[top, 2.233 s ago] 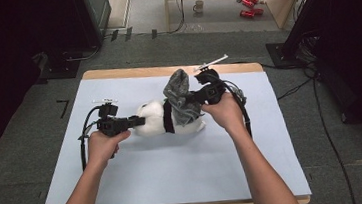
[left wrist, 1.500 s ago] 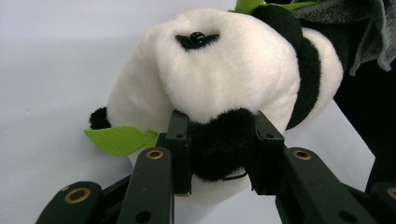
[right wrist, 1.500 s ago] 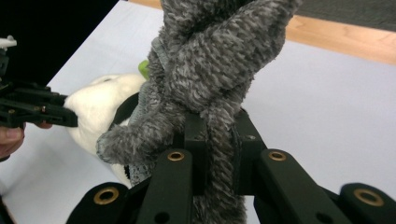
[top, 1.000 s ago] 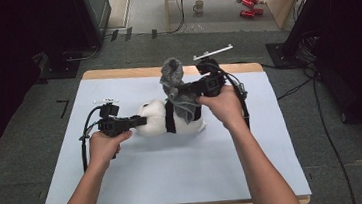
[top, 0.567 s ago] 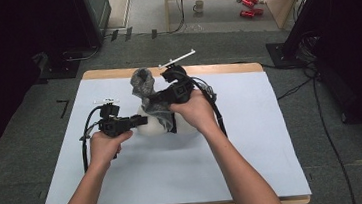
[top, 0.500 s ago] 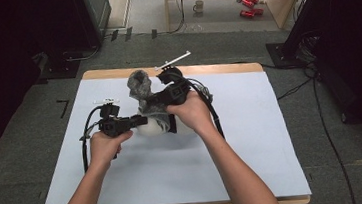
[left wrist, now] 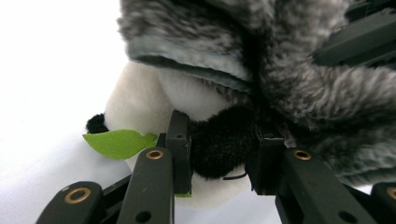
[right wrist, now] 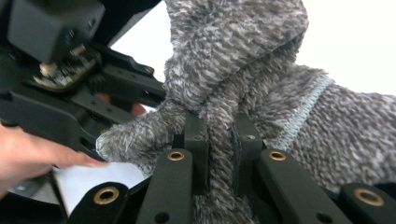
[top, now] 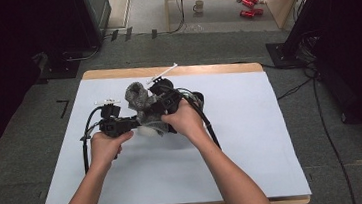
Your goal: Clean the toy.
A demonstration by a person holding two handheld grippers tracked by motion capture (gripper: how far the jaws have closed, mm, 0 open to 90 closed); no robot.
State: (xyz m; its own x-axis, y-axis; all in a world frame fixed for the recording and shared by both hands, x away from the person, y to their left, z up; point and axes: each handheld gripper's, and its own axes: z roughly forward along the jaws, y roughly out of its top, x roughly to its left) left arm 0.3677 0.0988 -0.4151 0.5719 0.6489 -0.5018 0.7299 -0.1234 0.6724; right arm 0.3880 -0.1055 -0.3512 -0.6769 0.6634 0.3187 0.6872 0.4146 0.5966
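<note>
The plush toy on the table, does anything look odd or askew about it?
Yes. Its grey garment is bunched up over it, not on straight. The right gripper pinches a fold; the left gripper clamps the toy's black limb.

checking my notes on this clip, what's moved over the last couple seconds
The right gripper, shut on the grey knit garment, has carried it leftward across the white plush toy toward the left gripper. The left gripper stayed put, its fingers clamped on the toy's black part. The toy kept its place on the table.
</note>
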